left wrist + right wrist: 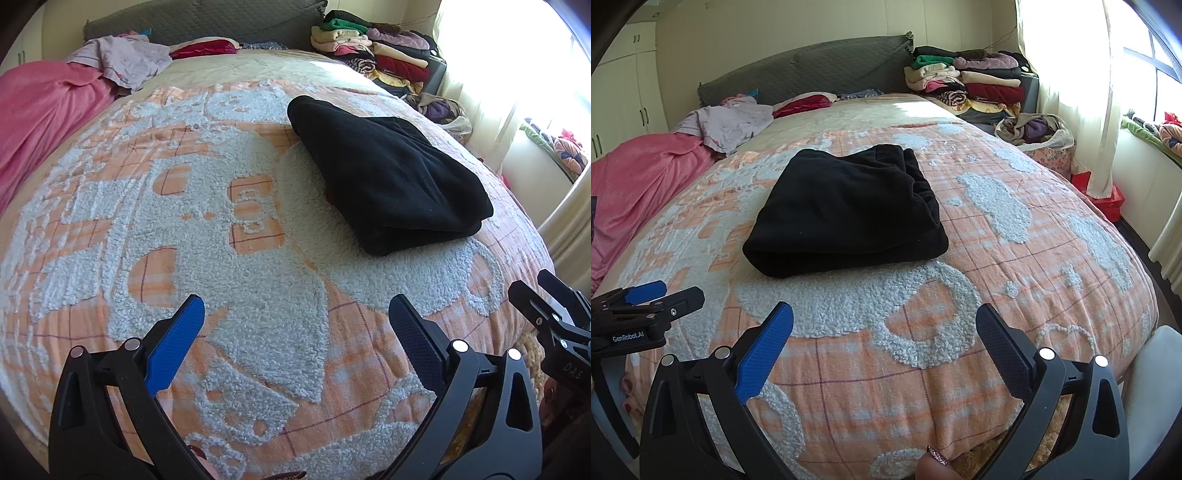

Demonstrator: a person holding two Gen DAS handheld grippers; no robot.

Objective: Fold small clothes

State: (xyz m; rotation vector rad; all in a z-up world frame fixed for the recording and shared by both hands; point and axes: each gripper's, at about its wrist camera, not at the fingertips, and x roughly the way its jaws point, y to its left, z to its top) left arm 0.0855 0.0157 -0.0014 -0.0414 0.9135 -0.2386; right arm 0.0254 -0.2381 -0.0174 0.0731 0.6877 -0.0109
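A black fleece garment point(384, 173) point(846, 210) lies folded into a thick rectangle on the orange and white bedspread point(221, 236) point(1015, 266). My left gripper point(295, 314) is open near the bed's foot, to the left of the garment and well short of it. My right gripper point(884, 317) is open too, straight in front of the garment's near fold, with a gap of bedspread between. Nothing sits between either pair of blue pads. Each gripper shows at the edge of the other's view: the right gripper point(546, 306), the left gripper point(661, 295).
A pink blanket point(642, 184) and a crumpled lilac cloth point(731, 122) lie at the bed's left. A stack of folded clothes point(971, 85) stands by the grey headboard point(805, 70). A bag of clothes point(1034, 133) sits beside the bed, near the curtain and window.
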